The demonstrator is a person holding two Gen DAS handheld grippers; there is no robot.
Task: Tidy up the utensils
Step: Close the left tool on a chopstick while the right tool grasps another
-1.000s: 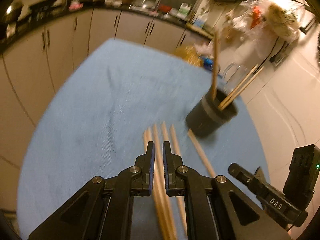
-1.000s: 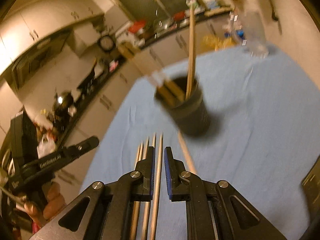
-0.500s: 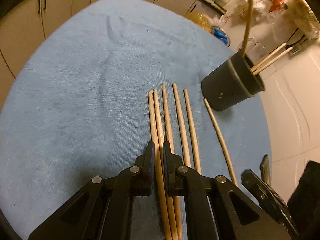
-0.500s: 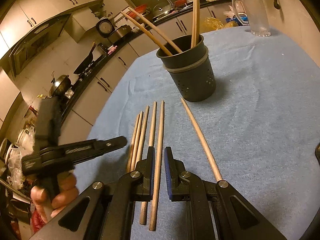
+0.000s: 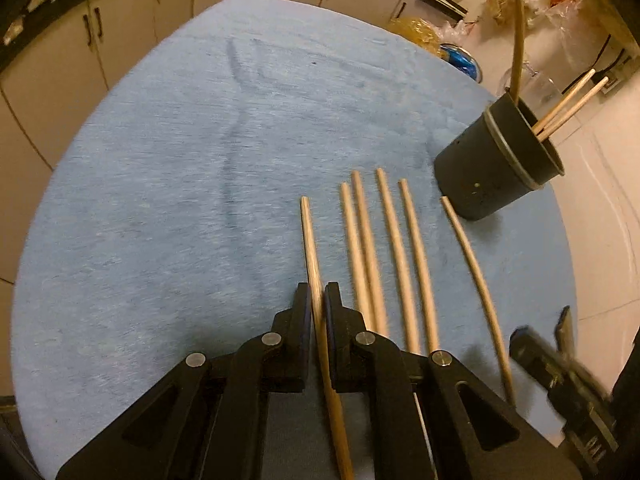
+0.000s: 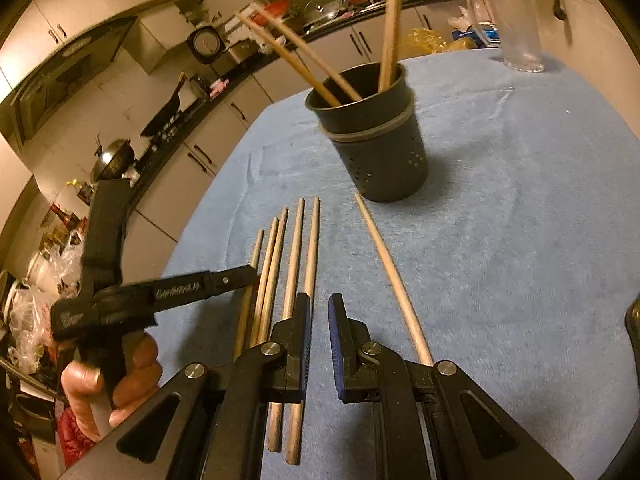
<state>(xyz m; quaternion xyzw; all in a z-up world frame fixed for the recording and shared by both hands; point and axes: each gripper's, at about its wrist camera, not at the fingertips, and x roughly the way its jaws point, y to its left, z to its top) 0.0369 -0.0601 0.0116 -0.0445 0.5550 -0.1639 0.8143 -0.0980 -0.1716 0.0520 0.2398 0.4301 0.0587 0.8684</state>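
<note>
My left gripper (image 5: 317, 300) is shut on a wooden chopstick (image 5: 310, 240) and holds it just left of the row on the cloth; it also shows in the right wrist view (image 6: 250, 276) with the stick (image 6: 256, 246). Several more chopsticks (image 5: 394, 248) lie side by side on the blue cloth, and they show in the right wrist view (image 6: 294, 248). One lone chopstick (image 5: 474, 280) lies nearer the dark holder cup (image 5: 494, 168). The cup (image 6: 376, 148) holds three chopsticks (image 6: 390, 20). My right gripper (image 6: 319, 312) is slightly open and empty, above the cloth between the row and the lone stick (image 6: 390, 280).
The blue cloth (image 5: 180, 180) covers a round table. A clear glass pitcher (image 6: 516, 28) stands at the far edge behind the cup. Kitchen cabinets (image 5: 120, 28) and a cluttered counter ring the table. My right gripper's body (image 5: 568, 380) shows at the lower right.
My left gripper has closed on the leftmost chopstick and drawn it left, apart from the row. My right gripper has shifted right off the row and opened a little.
</note>
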